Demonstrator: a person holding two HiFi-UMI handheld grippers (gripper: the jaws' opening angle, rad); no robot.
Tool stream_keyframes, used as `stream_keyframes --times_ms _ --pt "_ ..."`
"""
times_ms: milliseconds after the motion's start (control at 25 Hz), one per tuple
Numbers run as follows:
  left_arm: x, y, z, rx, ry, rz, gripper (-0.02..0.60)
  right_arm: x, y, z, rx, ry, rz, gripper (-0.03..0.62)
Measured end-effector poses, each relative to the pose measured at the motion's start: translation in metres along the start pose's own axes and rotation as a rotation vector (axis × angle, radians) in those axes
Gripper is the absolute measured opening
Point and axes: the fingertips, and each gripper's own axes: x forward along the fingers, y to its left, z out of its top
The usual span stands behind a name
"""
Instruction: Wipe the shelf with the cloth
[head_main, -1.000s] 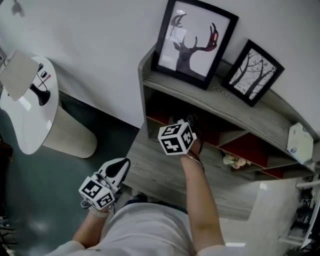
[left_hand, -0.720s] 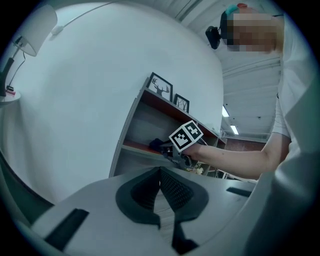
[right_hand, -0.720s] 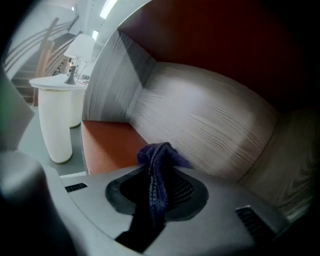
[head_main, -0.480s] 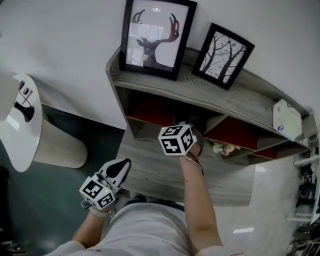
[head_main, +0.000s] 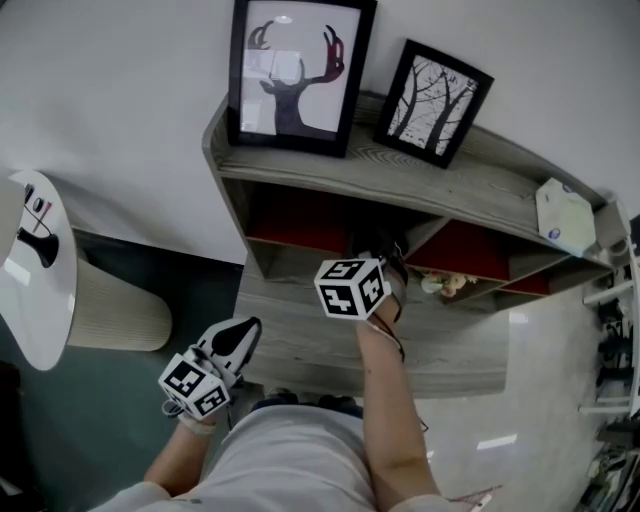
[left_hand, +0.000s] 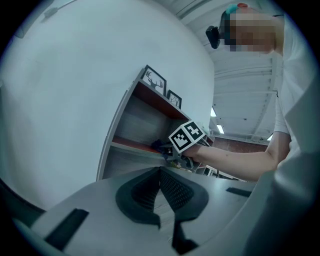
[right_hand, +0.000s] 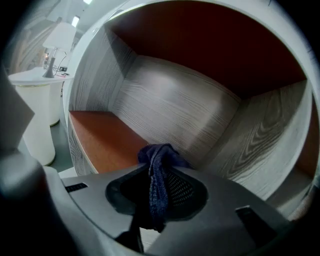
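Cloth (right_hand: 159, 165), dark blue and knitted-looking, sits pinched in my right gripper (right_hand: 158, 192), whose jaws are clenched on it inside the left lower compartment of the shelf (right_hand: 102, 137). I judge it light, soft and limp. It folds and bunches rather than holding a shape, it will likely drag a little on the reddish board instead of sliding, and nothing about it looks fragile.

The hold is on a gathered middle fold, which seems the right place to me. A wad bulges past the jaw tips to do the wiping, while a loose end hangs down behind the pads. A grip nearer an edge would probably let it trail and flap.

Its long axis runs along the line of my jaws. The bunched end points forward into the compartment toward the grey-grained back wall (right_hand: 175, 110), and the tail points back at me. The wad hangs over the board's near part; I cannot tell whether it touches.

My left gripper (left_hand: 160, 190) is held back near my body, clear of the shelf, its jaws pressed together on nothing.
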Motion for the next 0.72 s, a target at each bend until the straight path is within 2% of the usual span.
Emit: stream_keyframes --times_ms 440,720 --pt "-0.009 0.011 -0.006 0.022 0.059 -0.118 0.015 -0.025 -0.012 -0.025 0.035 0.09 -0.111 0.08" --pt "-0.024 0.016 -0.012 0.007 0.05 -0.091 0.015 -0.011 -0.011 -0.019 -0.033 0.134 -0.094 0.063"
